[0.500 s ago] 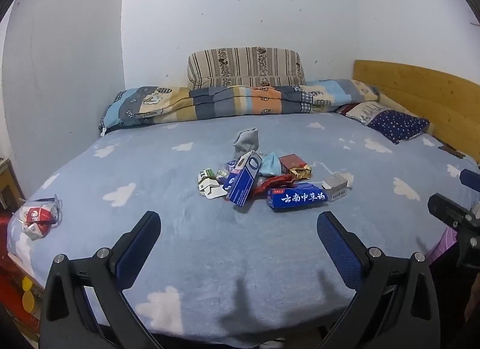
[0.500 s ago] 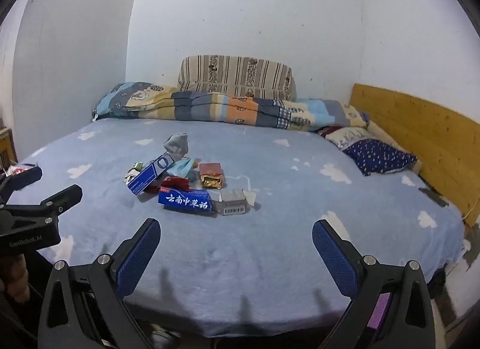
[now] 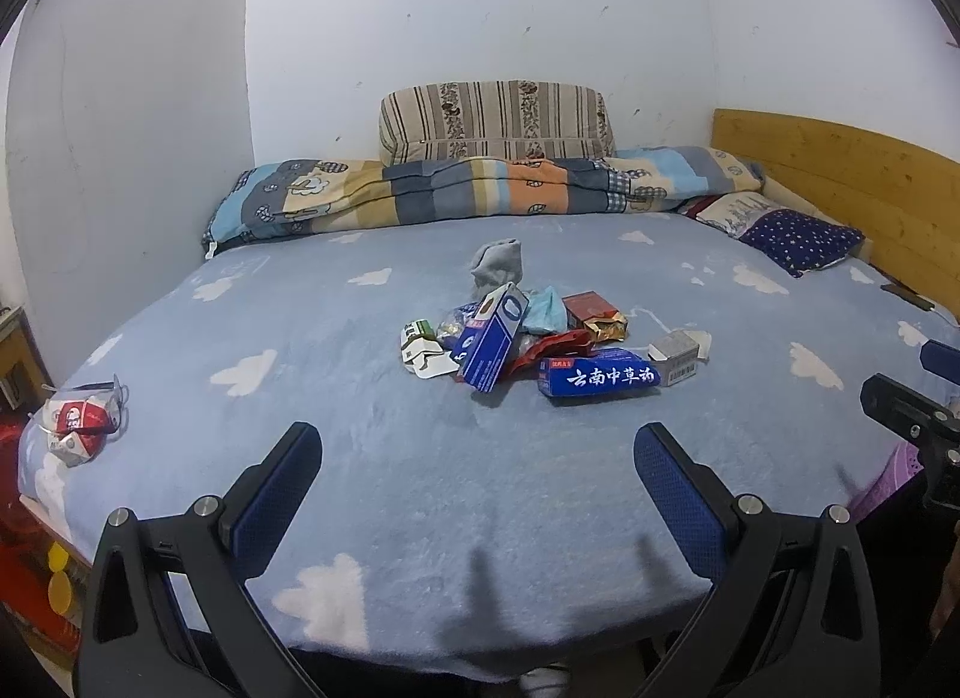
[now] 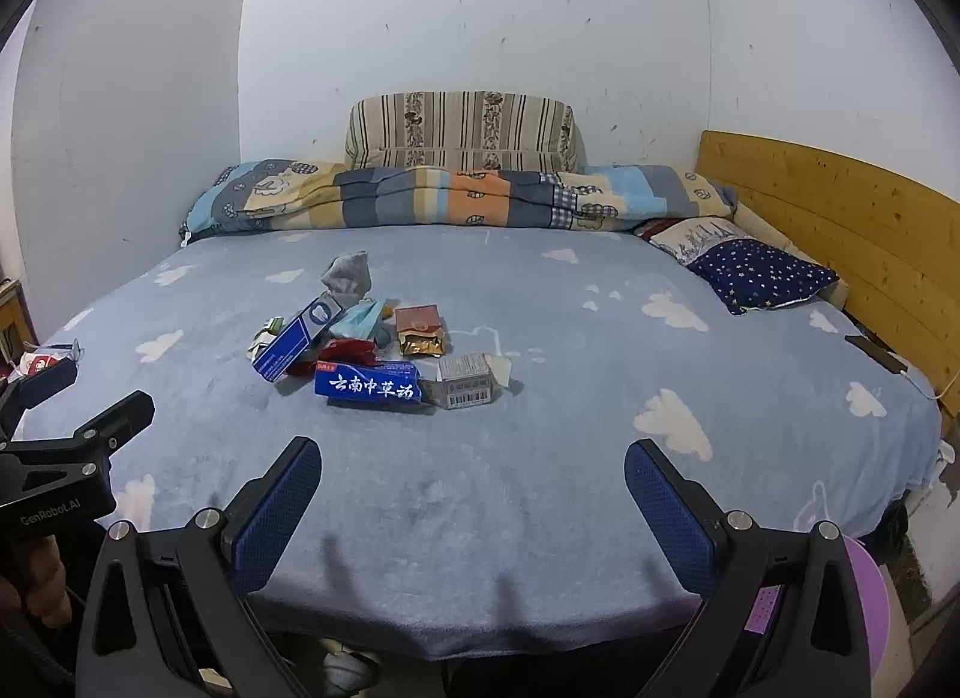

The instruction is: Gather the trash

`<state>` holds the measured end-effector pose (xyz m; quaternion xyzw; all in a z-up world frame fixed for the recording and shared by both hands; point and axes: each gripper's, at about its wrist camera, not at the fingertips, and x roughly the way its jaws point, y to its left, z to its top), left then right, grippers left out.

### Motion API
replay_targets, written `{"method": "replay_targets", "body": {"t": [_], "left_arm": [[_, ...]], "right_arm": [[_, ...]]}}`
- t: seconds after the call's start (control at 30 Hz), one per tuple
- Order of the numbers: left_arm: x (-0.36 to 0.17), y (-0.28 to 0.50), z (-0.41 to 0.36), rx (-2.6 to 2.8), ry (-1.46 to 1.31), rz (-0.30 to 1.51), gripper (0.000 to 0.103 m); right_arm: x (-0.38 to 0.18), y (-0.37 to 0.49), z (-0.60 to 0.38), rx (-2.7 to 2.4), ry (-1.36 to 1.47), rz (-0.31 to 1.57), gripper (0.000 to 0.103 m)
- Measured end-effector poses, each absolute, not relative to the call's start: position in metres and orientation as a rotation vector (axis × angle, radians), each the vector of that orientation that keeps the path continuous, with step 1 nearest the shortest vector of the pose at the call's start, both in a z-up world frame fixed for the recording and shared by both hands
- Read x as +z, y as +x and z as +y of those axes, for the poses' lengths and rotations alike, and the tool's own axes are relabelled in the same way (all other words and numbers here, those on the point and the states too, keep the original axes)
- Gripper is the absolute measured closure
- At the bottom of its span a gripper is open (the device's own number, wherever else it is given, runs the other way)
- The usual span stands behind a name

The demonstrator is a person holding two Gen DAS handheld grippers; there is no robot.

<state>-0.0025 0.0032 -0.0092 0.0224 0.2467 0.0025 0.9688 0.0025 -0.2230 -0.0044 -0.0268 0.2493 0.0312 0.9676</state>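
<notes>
Both claws hang over the near edge of the bed point(image 3: 480, 488), each spread wide with nothing between the pads. From the left claw point(image 3: 477, 458) the trash pile point(image 3: 528, 338) lies at 12 o'clock, well apart from it; from the right claw point(image 4: 471, 473) the pile sits toward 11 o'clock. In the pile a long blue box point(image 3: 597, 377) lies flat at the front, a second blue box point(image 3: 492, 338) leans tilted at its 10 o'clock, and a small grey box point(image 3: 675, 353) is just beside its right end. A crumpled red-and-white wrapper point(image 3: 78, 422) rests alone near the bed's left edge.
</notes>
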Motion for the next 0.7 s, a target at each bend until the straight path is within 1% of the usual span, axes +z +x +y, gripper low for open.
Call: {"method": "replay_targets", "body": {"t": [0.23,0.4,0.7], "left_arm": [[-0.0106,-0.0022,0.0023,0.005,0.037,0.511,0.000],[-0.0099,0.0009,0.0041,-0.009,-0.022,0.511,0.000],[-0.0120,0.0021,0.0050,-0.003,-0.017,0.509,0.000]], "right_arm": [[-0.0058,0.0048,-0.2211,0.064,-0.051,0.519,0.001],[-0.0066,0.0063,-0.2195,0.065,-0.055,0.526,0.001],[-0.0082,0.0062,-0.2190,0.066,-0.055,0.531,0.001]]}}
